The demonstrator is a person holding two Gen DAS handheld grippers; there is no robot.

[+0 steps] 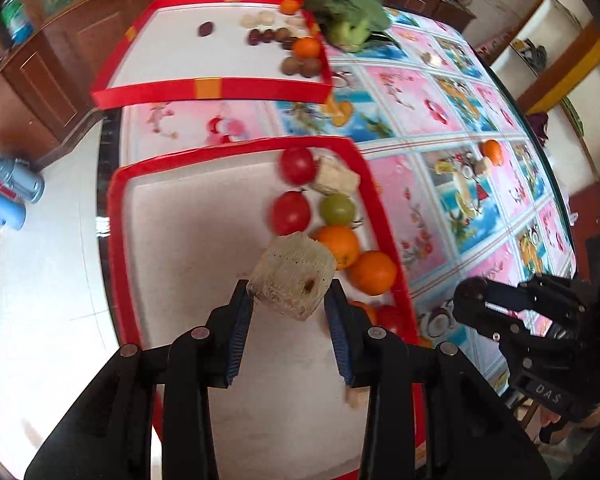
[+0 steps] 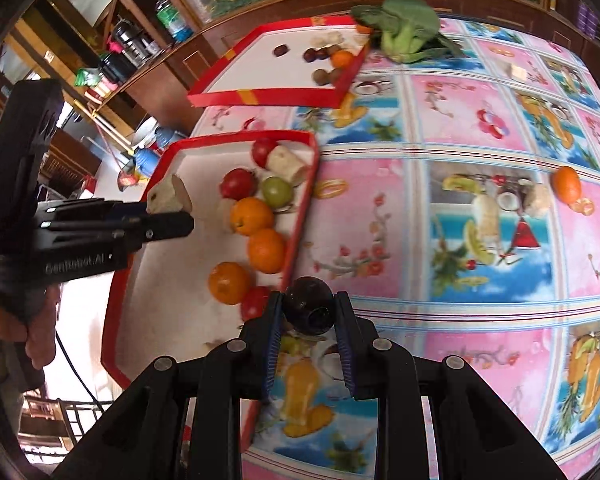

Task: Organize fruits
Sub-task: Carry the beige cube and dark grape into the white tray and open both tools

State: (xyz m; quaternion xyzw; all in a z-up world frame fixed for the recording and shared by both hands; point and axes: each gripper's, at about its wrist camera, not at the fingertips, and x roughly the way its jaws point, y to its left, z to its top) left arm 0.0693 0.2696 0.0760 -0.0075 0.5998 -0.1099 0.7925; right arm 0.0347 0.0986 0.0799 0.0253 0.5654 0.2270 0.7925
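Pinching a pale, fibrous chunk [image 1: 294, 274], the left gripper [image 1: 290, 300] hangs over the near red-rimmed tray [image 1: 120, 220], whose right side at 1 o'clock holds 2 tomatoes [image 1: 297, 166], a green grape [image 1: 337, 209] and 2 oranges [image 1: 372, 273]. The right gripper [image 2: 309, 314] clamps a dark round fruit [image 2: 309, 310] over the patterned tablecloth [image 2: 440, 240], just right of that tray. A loose orange [image 2: 566, 184] lies at 2 o'clock.
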